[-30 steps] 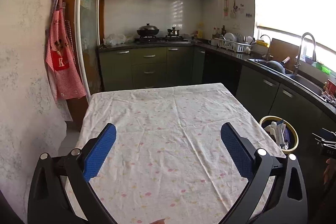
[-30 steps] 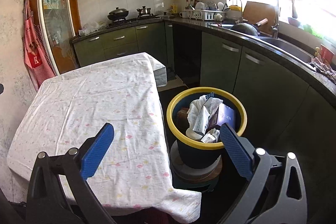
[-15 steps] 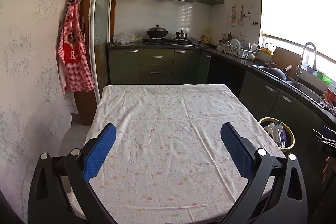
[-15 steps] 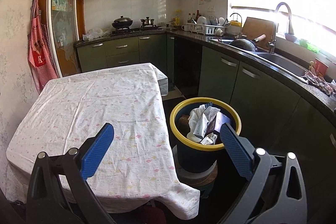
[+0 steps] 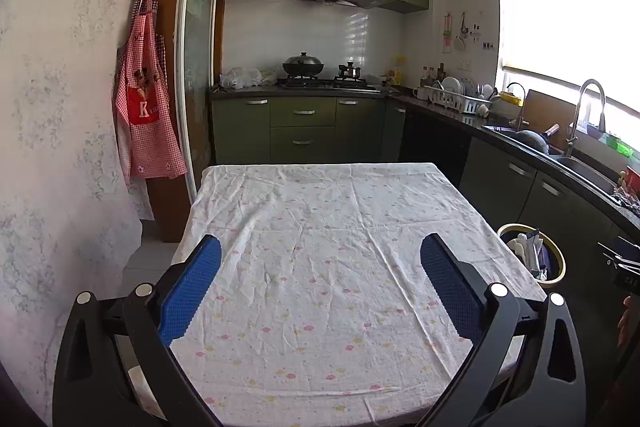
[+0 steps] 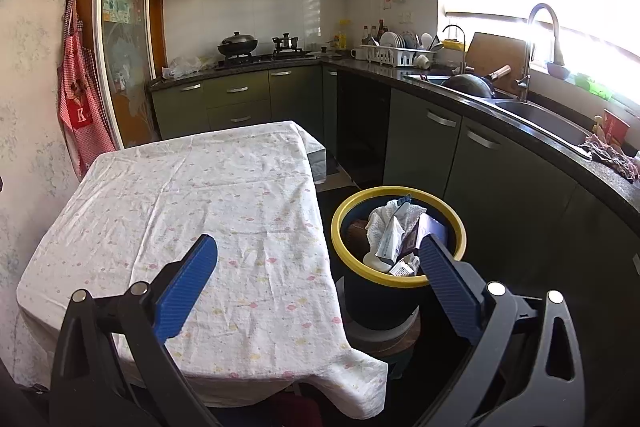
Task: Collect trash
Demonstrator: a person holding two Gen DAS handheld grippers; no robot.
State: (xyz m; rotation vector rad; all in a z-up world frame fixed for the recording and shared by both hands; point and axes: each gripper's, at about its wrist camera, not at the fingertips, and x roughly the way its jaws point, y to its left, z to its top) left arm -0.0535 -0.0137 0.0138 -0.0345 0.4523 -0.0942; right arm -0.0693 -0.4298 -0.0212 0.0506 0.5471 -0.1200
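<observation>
A dark bin with a yellow rim [image 6: 460,227] stands on the floor right of the table and holds crumpled white paper and cartons [image 6: 394,233]. It also shows in the left wrist view [image 5: 558,267]. My right gripper [image 6: 318,247] is open and empty, above the table's near right corner and the bin. My left gripper [image 5: 320,247] is open and empty, held above the near end of the table [image 5: 320,211], which has a white flowered cloth. I see no loose trash on the cloth.
Green cabinets [image 6: 472,155] and a dark counter with a sink [image 6: 548,119] run along the right, close to the bin. A stove with a wok [image 5: 303,69] is at the back. A red apron [image 5: 146,115] hangs on the left wall.
Both grippers have pulled back and risen; the table and bin look smaller and more of the kitchen shows. Both stay open and empty.
</observation>
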